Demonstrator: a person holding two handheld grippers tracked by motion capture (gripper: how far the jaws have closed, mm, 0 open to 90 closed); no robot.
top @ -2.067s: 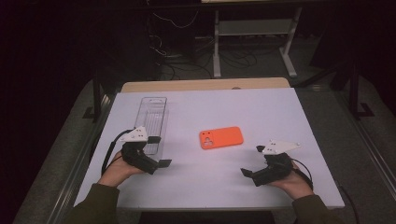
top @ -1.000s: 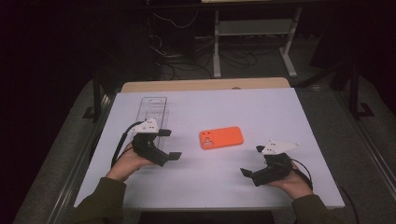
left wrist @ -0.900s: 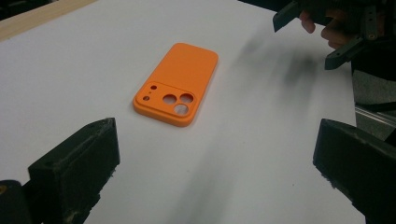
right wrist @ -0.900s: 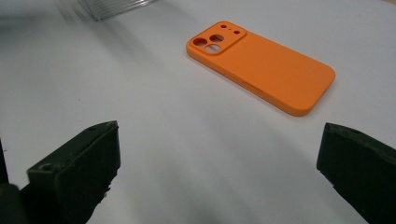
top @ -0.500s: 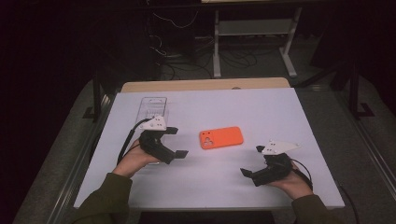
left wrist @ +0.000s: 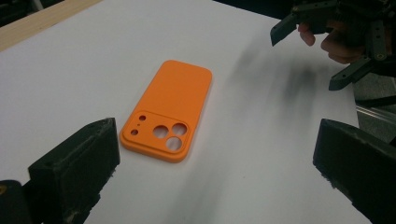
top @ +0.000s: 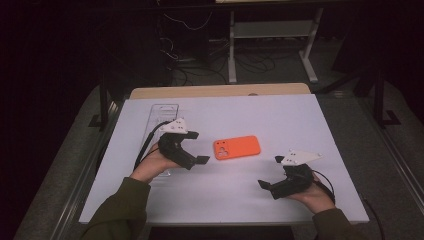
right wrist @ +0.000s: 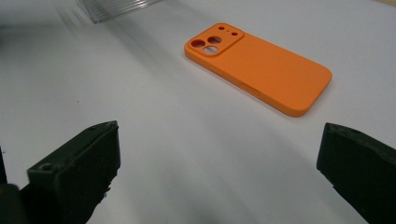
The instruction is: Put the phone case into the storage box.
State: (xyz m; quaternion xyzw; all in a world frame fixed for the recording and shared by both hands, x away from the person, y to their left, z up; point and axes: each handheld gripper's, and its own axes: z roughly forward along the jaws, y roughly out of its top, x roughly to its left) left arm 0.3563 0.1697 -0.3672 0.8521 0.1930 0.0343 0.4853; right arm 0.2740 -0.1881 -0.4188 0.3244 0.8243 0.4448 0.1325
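Not yet grasped: flat orange silicone phone case (top: 237, 147) lying camera-side up mid-table, left gripper (top: 196, 147) jaws wide just beside its camera end, right gripper (top: 270, 172) wide, near its other end.

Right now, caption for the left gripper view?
Open left tool facing an orange phone case lying camera-cutouts-up on the white table.

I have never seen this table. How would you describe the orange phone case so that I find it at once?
Look at the white table top and go to its middle, between the left gripper and the right gripper. The orange phone case lies flat there, back side up, with round camera holes at the end nearer the left gripper. It is the one brightly coloured thing; the clear plastic box beyond the left gripper is see-through.
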